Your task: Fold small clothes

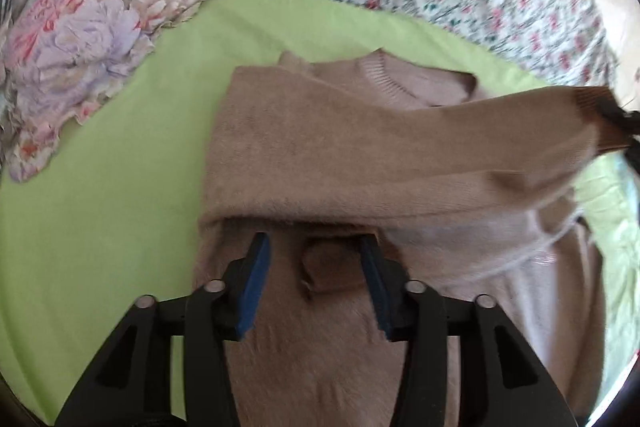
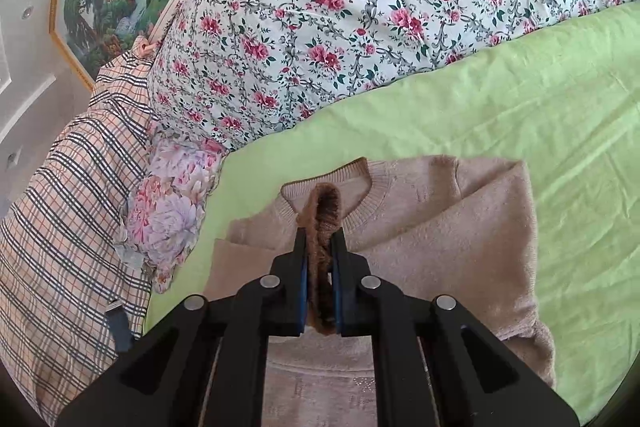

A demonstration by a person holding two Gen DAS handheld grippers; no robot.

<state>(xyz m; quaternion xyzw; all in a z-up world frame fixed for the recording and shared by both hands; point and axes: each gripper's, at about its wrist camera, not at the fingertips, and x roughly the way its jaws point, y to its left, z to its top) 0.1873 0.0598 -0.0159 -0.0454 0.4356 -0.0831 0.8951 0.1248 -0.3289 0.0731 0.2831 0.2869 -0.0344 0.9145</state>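
Right gripper (image 2: 320,267) sits closest to the lens, pinching the brown ribbed cuff (image 2: 326,215) of the sweater's sleeve, pads pressed tight on it. Left gripper (image 1: 316,267) hovers with its blue pads spread wide over the sweater's lower body, gripping nothing. Beige sweater (image 2: 440,227) lies flat on the green sheet (image 2: 520,99), collar (image 2: 360,195) pointing away from both cameras. Seems like the sleeve (image 1: 400,155) is being drawn across the chest. I'd keep the cuff low and taut, lay it straight across below the collar, and maybe press the body down with the free gripper so nothing bunches. Beyond the sweater sits a floral quilt (image 2: 360,7), with a plaid pillow (image 2: 80,207) off to its side.
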